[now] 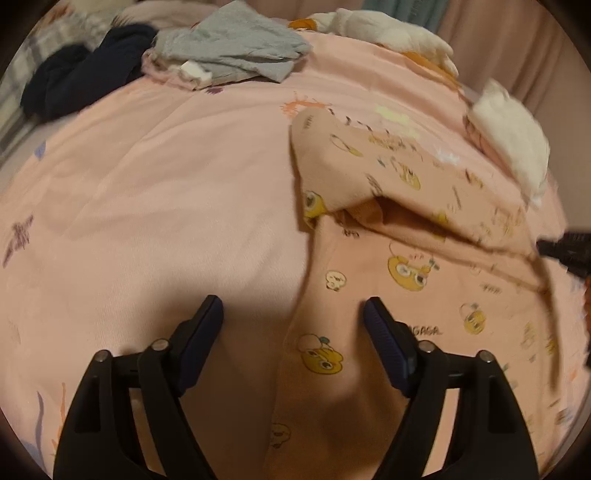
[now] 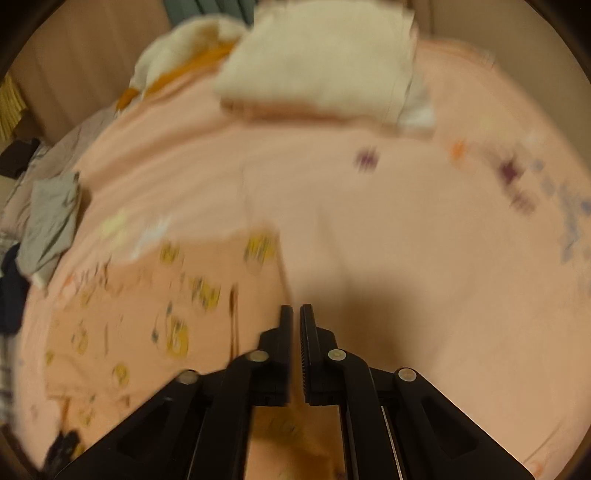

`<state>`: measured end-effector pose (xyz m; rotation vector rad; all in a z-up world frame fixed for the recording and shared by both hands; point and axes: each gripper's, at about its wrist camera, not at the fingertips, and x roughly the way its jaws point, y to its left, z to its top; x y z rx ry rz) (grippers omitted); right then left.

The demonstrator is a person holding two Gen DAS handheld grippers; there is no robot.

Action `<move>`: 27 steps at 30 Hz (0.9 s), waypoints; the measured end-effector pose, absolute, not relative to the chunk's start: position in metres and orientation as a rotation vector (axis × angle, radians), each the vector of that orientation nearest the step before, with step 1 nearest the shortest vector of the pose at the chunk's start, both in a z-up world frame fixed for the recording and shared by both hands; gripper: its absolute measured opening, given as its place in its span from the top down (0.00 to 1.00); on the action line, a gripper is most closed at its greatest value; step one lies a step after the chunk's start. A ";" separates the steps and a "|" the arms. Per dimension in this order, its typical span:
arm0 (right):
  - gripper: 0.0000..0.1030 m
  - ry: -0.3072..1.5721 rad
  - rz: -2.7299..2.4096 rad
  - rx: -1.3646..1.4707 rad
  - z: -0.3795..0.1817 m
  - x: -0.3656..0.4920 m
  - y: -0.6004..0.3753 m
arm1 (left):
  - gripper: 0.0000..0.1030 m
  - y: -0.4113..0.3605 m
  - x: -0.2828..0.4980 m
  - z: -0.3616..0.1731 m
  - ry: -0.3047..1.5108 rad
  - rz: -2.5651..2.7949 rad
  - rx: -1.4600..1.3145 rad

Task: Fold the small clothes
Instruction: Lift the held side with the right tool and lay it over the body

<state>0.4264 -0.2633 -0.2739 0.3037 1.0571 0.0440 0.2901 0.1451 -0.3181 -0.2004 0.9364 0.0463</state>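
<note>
A peach garment [image 1: 406,266] printed with yellow cartoon faces lies on the pink bed sheet [image 1: 147,203], its upper part folded over and lifted a little. My left gripper [image 1: 291,306] hovers open over the garment's left edge, with nothing between its fingers. At the right edge of the left wrist view, my right gripper [image 1: 569,251] meets the corner of the folded flap. In the blurred right wrist view the right gripper [image 2: 295,310] has its jaws almost together at the right edge of the garment [image 2: 147,314]. It appears to pinch that edge.
A grey garment [image 1: 236,48] on a pale pink one and dark navy clothing [image 1: 81,81] lie at the bed's far left. A white folded stack [image 1: 513,136] sits at the far right, a white and orange plush item [image 1: 388,29] behind. Bare sheet [image 2: 406,221] stretches right of the garment.
</note>
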 end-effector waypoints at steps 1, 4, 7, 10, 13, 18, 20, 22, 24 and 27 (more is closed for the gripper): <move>0.82 1.080 0.078 0.327 -0.278 0.428 -0.261 | 0.19 0.142 0.290 -0.320 0.933 0.052 -0.171; 0.59 1.080 0.144 0.321 -0.283 0.431 -0.241 | 0.18 0.145 0.291 -0.321 0.934 0.052 -0.173; 0.69 1.067 0.163 0.252 -0.285 0.433 -0.215 | 0.17 0.151 0.292 -0.321 0.937 0.035 -0.205; 0.92 1.006 0.104 0.154 -0.283 0.433 -0.204 | 0.17 0.148 0.292 -0.322 0.935 0.044 -0.190; 0.92 0.960 0.149 0.265 -0.270 0.428 -0.220 | 0.18 0.148 0.291 -0.321 0.933 0.044 -0.198; 0.98 0.859 0.132 0.288 -0.228 0.419 -0.241 | 0.32 0.150 0.288 -0.320 0.929 0.087 -0.192; 0.98 0.818 0.078 0.248 -0.215 0.415 -0.247 | 0.34 0.152 0.287 -0.320 0.928 0.088 -0.203; 0.98 0.850 0.056 0.244 -0.219 0.417 -0.252 | 0.34 0.152 0.288 -0.320 0.927 0.089 -0.204; 0.98 0.915 0.053 0.251 -0.232 0.421 -0.252 | 0.32 0.152 0.287 -0.320 0.924 0.092 -0.192; 0.90 0.977 0.138 0.298 -0.249 0.423 -0.248 | 0.32 0.152 0.287 -0.320 0.919 0.089 -0.189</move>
